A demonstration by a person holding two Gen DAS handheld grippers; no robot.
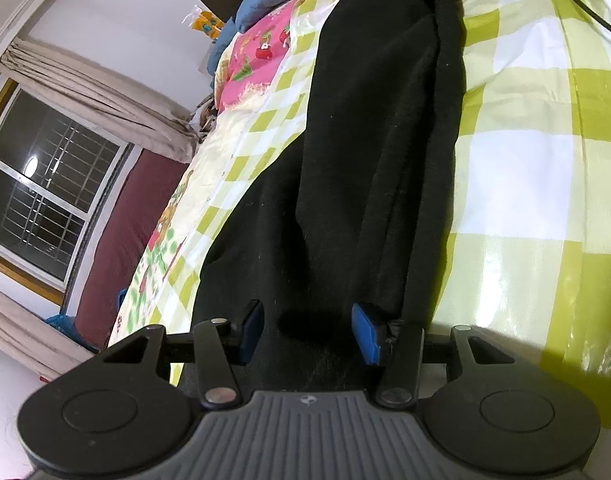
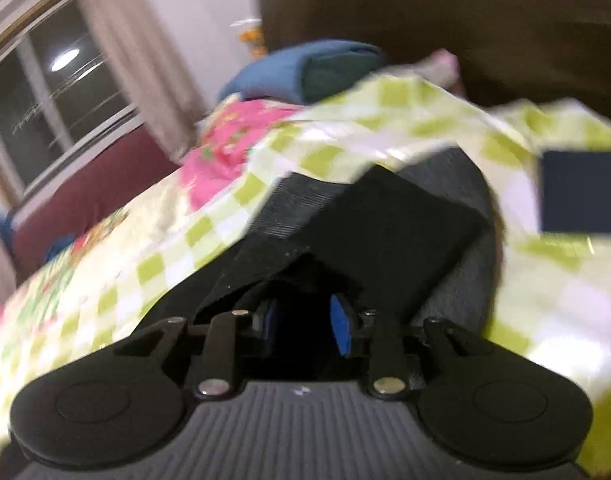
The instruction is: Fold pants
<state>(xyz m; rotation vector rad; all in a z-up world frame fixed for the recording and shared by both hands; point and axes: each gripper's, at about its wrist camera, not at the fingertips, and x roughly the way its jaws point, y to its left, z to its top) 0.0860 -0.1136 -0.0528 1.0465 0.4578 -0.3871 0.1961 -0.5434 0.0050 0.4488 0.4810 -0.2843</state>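
Left wrist view: black pants (image 1: 369, 152) stretch along a bed under a green-checked sheet (image 1: 537, 168), beside a barred window (image 1: 41, 184) with beige curtains (image 1: 105, 96). The left gripper (image 1: 309, 330) gapes over the fabric. The right gripper (image 2: 305, 322), blurred, stands narrower under lifted cloth; grip uncertain.

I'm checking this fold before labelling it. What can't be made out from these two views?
- Right wrist view: motion blur smears everything, so whether the right gripper grips the black pants is unclear.
- Left wrist view: the pants' far end runs off the top edge.
- Left wrist view: the left gripper body hides the near cloth edge.
- Right wrist view: the dark rectangle on the checked sheet is cut off and unidentifiable.
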